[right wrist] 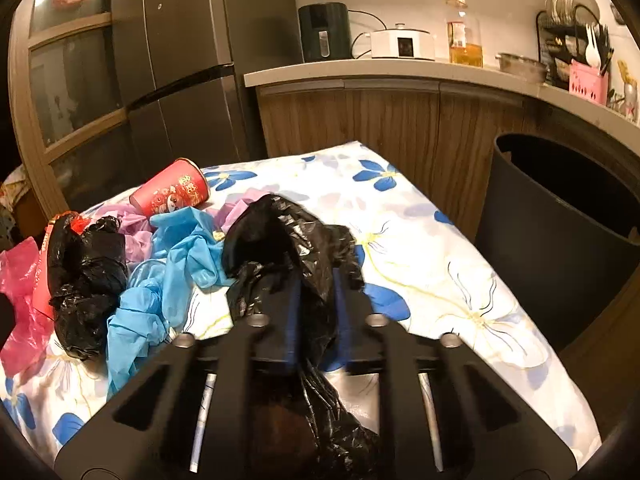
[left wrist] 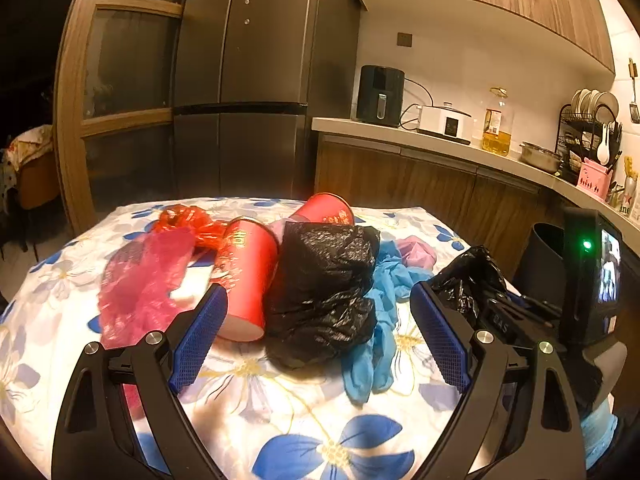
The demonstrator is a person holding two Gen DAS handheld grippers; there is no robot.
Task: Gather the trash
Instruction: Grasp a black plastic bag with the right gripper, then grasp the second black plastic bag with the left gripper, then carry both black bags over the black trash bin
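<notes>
Trash lies on a table with a blue-flowered cloth (left wrist: 304,420). My left gripper (left wrist: 320,304) is open above a crumpled black bag (left wrist: 324,288), with a red paper cup (left wrist: 244,276) by its left finger. A second red cup (left wrist: 324,210), a pink bag (left wrist: 140,280), a red bag (left wrist: 184,220) and a blue plastic bag (left wrist: 380,320) lie around. My right gripper (right wrist: 316,280) is shut on another black plastic bag (right wrist: 280,236) above the table; it also shows in the left wrist view (left wrist: 472,280). A dark trash bin (right wrist: 560,240) stands to the right of the table.
A tall dark fridge (left wrist: 240,80) and a wooden cabinet (left wrist: 120,80) stand behind the table. A kitchen counter (right wrist: 400,68) holds an air fryer (right wrist: 324,32), a white cooker (right wrist: 402,44), an oil bottle (right wrist: 464,36) and a dish rack (right wrist: 572,36).
</notes>
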